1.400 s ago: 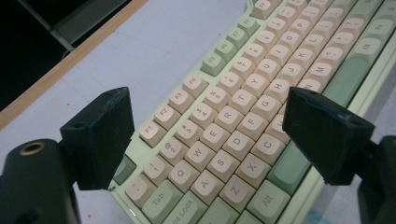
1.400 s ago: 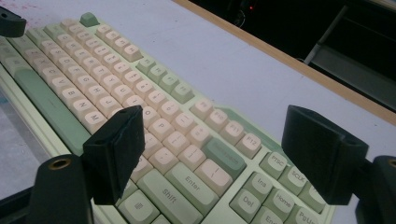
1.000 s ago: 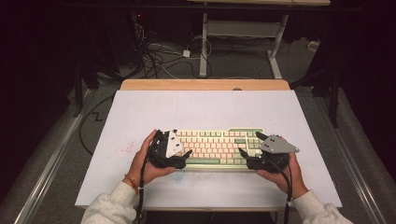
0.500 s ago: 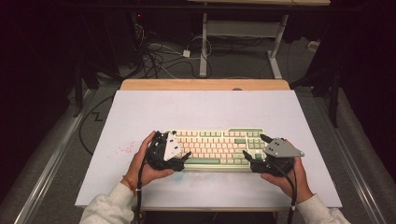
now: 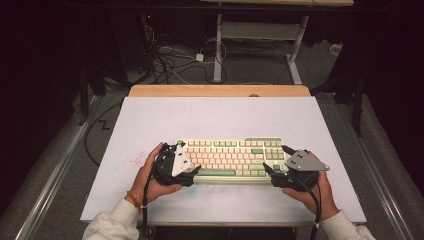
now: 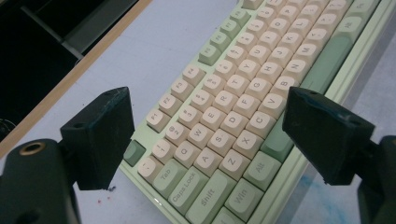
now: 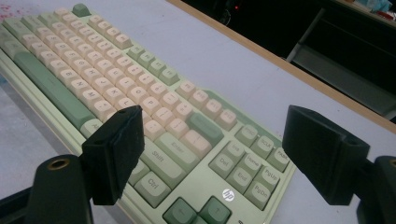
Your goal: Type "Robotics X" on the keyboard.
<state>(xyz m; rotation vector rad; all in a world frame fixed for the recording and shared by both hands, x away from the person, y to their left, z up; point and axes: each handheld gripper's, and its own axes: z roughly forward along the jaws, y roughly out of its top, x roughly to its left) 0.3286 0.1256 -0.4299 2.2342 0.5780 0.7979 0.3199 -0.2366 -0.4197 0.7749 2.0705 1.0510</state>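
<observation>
A cream and green keyboard (image 5: 231,159) lay flat on the white-topped bench (image 5: 215,117), towards the near edge and roughly centred between the two hands. The left claw (image 5: 186,161) was at the keyboard's left end, held in the person's left hand (image 5: 152,175), with its grey three-cornered plate uppermost. In the left gripper view its two black jaws stood wide apart and clear of the keys, one over the bench just beyond the keyboard's far edge beside the green corner key (image 6: 134,152), the other above the near edge by the green space bar (image 6: 327,58); the claw was released and held nothing. The right claw (image 5: 276,161) was at the keyboard's right end, held in the right hand (image 5: 315,192). In the right gripper view its jaws were likewise spread wide, one above the near row by the Shift and Ctrl keys, the other over the bench just past the right-hand edge, with the navigation keys and the maker's badge (image 7: 228,194) between them; this claw was also released and grasped nothing. Whether any jaw touched the keyboard's casing could not be told. Faint red specks (image 5: 133,160) marked the bench surface left of the keyboard, and a blue smear (image 6: 310,184) showed near its front edge. Cables (image 5: 170,62) lay on the floor beyond the bench.
</observation>
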